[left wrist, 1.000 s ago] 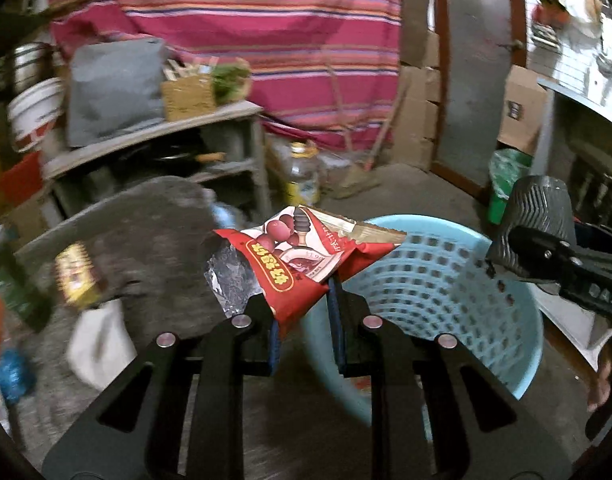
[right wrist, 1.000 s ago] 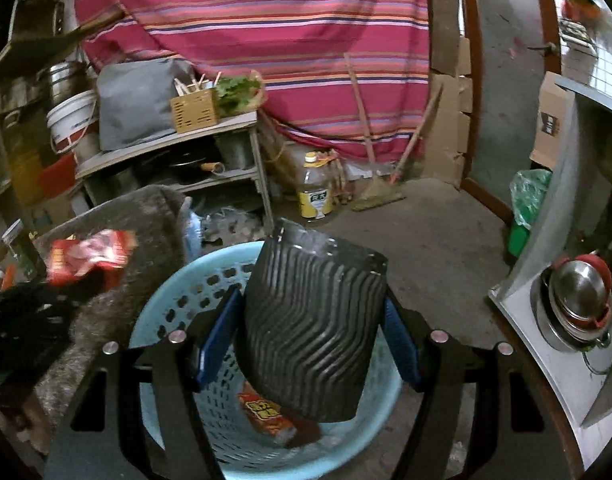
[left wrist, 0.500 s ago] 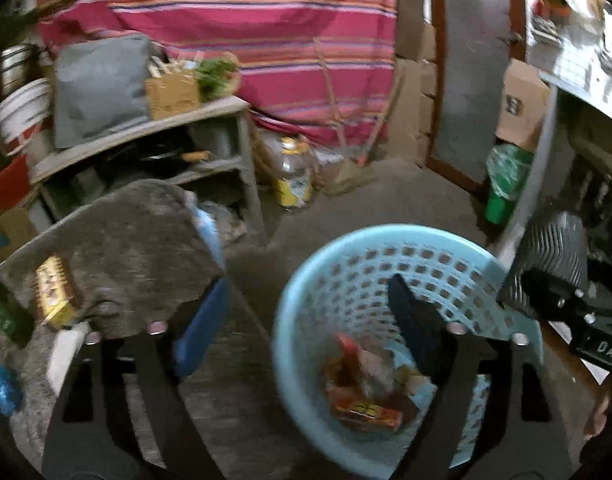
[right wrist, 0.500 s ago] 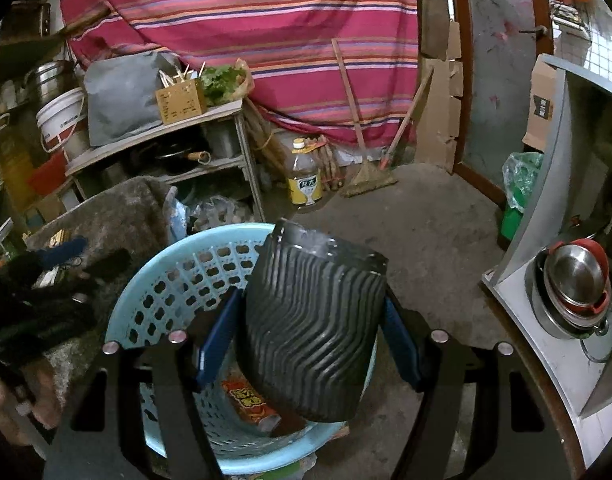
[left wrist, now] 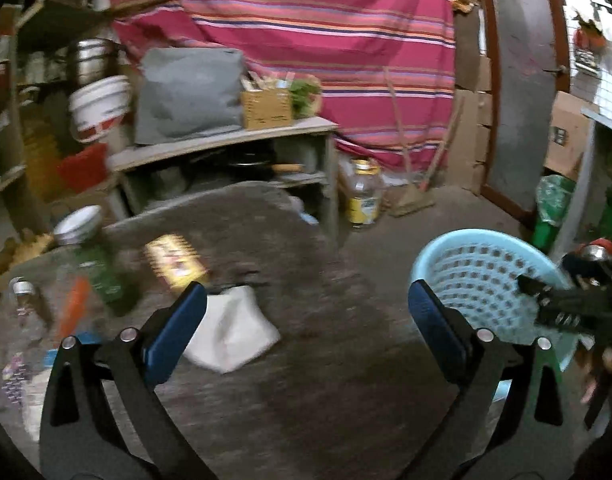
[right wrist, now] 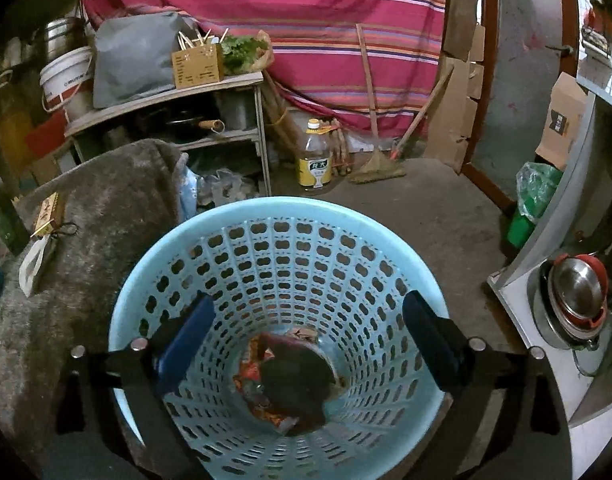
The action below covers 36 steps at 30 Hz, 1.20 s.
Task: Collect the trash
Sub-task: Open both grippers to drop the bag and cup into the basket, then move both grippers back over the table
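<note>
My right gripper (right wrist: pixel 306 320) stands spread wide, its jaws having just opened, nothing between the blue pads; my left gripper (left wrist: pixel 306 312) is likewise wide, just opened, and empty. Below my right fingers the pale blue basket (right wrist: pixel 154 264) gapes, round plastic with slotted holes in rows; at its bottom lies the black ribbed cup (right wrist: pixel 298 380), on its side as far as I can tell, its long axis hard to read in the shadow, half covering crumpled red and orange wrappers (right wrist: pixel 250 376) whose print I cannot make out. From my left camera the same basket (left wrist: pixel 478 276) sits at the right, its near side cut off by my own finger, and the dark shape of my other gripper (left wrist: pixel 566 304) crosses its rim, blurred. Ahead of my left fingers a rough grey-brown cloth (left wrist: pixel 266 240) covers the table; on it a white crumpled bag (left wrist: pixel 234 332) lies just past my left pad; beyond it a yellow box (left wrist: pixel 174 264), flat, its long axis running away from me, smeared by motion; a green bottle (left wrist: pixel 98 272) beside it is blurred too. Further off stands a wooden shelf (right wrist: pixel 166 96), and a striped red cloth (right wrist: pixel 306 20) hangs behind everything.
</note>
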Available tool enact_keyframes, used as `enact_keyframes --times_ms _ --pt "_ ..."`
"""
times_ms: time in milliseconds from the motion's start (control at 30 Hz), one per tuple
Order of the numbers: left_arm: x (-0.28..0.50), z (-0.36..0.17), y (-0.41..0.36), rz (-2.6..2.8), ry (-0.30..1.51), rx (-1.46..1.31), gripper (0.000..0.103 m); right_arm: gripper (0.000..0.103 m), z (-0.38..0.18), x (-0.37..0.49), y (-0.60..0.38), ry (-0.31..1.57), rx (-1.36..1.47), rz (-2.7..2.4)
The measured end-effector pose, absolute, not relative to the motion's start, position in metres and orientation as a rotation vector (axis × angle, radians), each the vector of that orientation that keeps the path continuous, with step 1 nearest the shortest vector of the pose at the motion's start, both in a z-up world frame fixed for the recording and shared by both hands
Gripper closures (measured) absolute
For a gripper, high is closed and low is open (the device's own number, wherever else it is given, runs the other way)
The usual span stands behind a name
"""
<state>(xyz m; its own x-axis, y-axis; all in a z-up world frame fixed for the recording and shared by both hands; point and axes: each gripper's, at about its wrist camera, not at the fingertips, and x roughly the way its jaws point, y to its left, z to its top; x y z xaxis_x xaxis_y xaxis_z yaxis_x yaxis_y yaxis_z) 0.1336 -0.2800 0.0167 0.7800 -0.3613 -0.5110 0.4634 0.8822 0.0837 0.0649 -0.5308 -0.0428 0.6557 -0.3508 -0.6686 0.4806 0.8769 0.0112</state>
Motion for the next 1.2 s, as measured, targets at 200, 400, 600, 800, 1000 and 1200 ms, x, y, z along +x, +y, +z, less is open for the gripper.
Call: enact_keyframes --times_ms 200,400,600,800,1000,1200 --pt "0.139 0.02 -0.204 -0.34 0.508 0.18 0.006 0.007 -0.023 0.077 -0.488 0.651 0.154 -0.413" --pt "0.147 0.016 -0.123 -0.231 0.51 0.144 0.005 0.006 -0.012 0.096 -0.426 0.613 0.125 -0.286" --pt "0.161 -0.005 -0.058 -0.145 0.55 0.098 0.005 0.006 -0.015 0.117 -0.363 0.61 0.046 -0.192" --pt "0.168 -0.022 -0.013 -0.077 0.602 0.073 0.005 0.006 -0.025 0.146 -0.321 0.654 -0.009 -0.144" --pt "0.169 -0.029 0.017 -0.048 0.629 0.033 0.005 0.007 -0.038 0.178 -0.298 0.704 -0.008 -0.118" --pt "0.171 -0.04 0.034 -0.016 0.667 0.023 0.005 0.007 -0.05 0.209 -0.286 0.77 -0.02 -0.127"
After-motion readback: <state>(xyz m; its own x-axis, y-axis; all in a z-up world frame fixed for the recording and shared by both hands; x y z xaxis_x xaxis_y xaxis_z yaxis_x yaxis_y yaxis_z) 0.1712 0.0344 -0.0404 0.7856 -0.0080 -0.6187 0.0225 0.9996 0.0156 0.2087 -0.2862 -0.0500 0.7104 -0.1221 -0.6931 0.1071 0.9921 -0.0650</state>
